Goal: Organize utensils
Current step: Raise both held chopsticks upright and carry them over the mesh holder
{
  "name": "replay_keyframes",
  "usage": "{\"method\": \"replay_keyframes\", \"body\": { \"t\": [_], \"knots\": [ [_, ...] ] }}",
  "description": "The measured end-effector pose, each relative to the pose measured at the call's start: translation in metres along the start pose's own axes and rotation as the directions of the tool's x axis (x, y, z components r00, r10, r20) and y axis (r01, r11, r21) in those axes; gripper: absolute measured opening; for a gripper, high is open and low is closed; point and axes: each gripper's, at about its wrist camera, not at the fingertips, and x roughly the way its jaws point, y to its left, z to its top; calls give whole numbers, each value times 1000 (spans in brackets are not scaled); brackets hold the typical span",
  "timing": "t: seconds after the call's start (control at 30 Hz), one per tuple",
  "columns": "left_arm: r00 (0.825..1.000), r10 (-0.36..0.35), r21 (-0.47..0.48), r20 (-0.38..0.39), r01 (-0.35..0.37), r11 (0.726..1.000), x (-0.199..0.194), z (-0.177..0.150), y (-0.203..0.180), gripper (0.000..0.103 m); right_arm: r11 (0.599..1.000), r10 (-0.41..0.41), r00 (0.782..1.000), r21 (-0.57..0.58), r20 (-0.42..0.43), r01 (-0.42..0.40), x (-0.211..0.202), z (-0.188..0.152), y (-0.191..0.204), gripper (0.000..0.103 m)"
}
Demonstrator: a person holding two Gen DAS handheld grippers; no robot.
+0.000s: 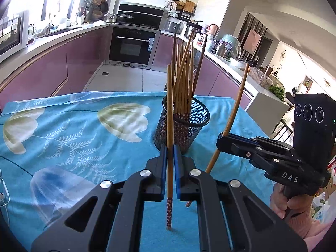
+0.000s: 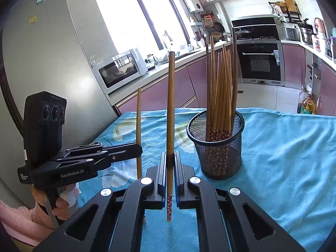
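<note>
A black mesh cup point(image 1: 190, 134) point(image 2: 220, 157) stands on the blue flowered tablecloth point(image 1: 73, 130) point(image 2: 283, 147) with several wooden chopsticks upright in it. My left gripper point(image 1: 170, 148) point(image 2: 139, 149) is shut on one chopstick point(image 1: 169, 105) point(image 2: 138, 115), held upright just in front of the cup, patterned end down. My right gripper point(image 2: 170, 154) point(image 1: 220, 139) is shut on another chopstick point(image 2: 170, 105) point(image 1: 237, 105), also nearly upright, to the right of the left one. A hand holds each gripper's handle.
A white earphone cable point(image 1: 4, 191) lies at the cloth's left edge. The table's far edge drops to a tiled kitchen floor. A fridge point(image 2: 52, 52) stands close on the left, and oil bottles point(image 2: 307, 105) stand on the floor at the right.
</note>
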Motion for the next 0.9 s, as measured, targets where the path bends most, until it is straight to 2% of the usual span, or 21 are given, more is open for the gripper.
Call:
{"method": "replay_keyframes", "body": {
  "t": [0.9],
  "knots": [
    [999, -16, 27, 33, 15, 1000, -7, 9, -12, 7, 1000, -13, 999, -9, 41, 13, -11, 11, -3, 6]
  ]
}}
